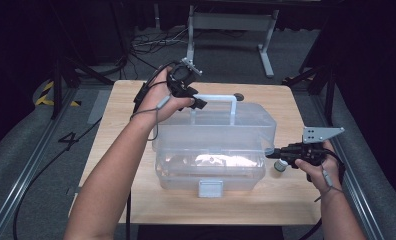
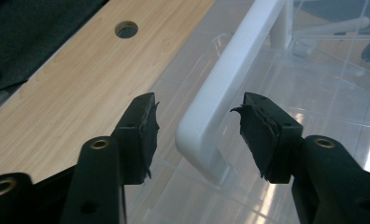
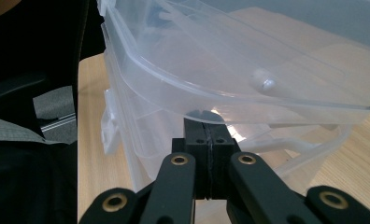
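Between the spread left gripper [image 2: 197, 123] pads, white handle [image 2: 230, 79] untouched, right gripper [image 3: 209, 122] pressed together under lid rim [image 3: 230, 105].

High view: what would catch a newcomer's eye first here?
The big clear plastic box in the middle of the wooden table. The left gripper stands open around its white handle, pads apart from it. The right gripper, shut, sits at the box's right edge.

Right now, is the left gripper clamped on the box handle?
No, the left gripper stands open, its pads clear of the white handle between them.
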A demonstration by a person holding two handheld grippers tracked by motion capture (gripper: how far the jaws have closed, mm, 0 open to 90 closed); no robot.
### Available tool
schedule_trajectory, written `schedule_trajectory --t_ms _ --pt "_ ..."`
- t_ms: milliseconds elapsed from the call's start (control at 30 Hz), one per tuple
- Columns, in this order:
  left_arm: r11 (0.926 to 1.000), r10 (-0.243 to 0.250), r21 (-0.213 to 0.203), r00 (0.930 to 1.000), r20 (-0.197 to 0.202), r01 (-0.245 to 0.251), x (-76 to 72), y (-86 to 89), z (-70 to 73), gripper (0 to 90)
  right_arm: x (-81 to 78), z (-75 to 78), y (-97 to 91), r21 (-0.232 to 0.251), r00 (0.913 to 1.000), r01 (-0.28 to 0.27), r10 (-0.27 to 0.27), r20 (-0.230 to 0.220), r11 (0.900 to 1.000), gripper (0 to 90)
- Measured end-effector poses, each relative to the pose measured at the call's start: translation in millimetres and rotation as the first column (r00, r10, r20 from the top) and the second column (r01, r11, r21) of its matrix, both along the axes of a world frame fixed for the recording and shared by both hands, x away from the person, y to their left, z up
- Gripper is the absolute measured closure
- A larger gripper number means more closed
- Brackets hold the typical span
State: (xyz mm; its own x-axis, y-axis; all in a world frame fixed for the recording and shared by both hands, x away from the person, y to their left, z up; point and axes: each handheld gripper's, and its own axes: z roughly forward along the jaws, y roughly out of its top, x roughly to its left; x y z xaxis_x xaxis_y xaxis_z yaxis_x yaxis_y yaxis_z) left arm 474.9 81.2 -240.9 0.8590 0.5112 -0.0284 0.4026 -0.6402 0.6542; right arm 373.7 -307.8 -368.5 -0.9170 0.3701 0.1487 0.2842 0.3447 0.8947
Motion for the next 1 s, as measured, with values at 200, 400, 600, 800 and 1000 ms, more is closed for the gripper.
schedule_trajectory --t_ms 200,400,600,800,1000 --pt "0.9986 0.029 -0.046 0.9991 0.032 -0.027 -10.6 17.6 10.9 42.1 2.5 1.6 1.8 0.005 1.0 0.005 -0.005 0.007 1.0 90.0" --pt "0.9933 0.061 -0.101 0.9971 0.046 -0.056 -20.1 36.9 19.2 42.2 6.5 5.0 1.8 0.027 0.9997 0.013 -0.013 0.02 0.9996 90.0" --pt "0.9895 0.096 -0.114 0.9935 0.062 -0.088 -32.0 51.8 24.5 43.5 11.8 8.1 3.3 0.019 0.9991 0.029 -0.029 0.03 0.9994 90.0" --pt "0.9835 0.128 -0.138 0.9891 0.074 -0.117 -41.2 66.4 27.1 43.6 17.2 12.2 5.2 0.031 0.9978 0.054 -0.055 0.038 0.9981 90.0" --pt "0.9791 0.143 -0.158 0.9862 0.083 -0.129 -51.7 78.6 29.8 44.0 21.8 15.6 5.8 0.045 0.9964 0.065 -0.067 0.052 0.9969 90.0"
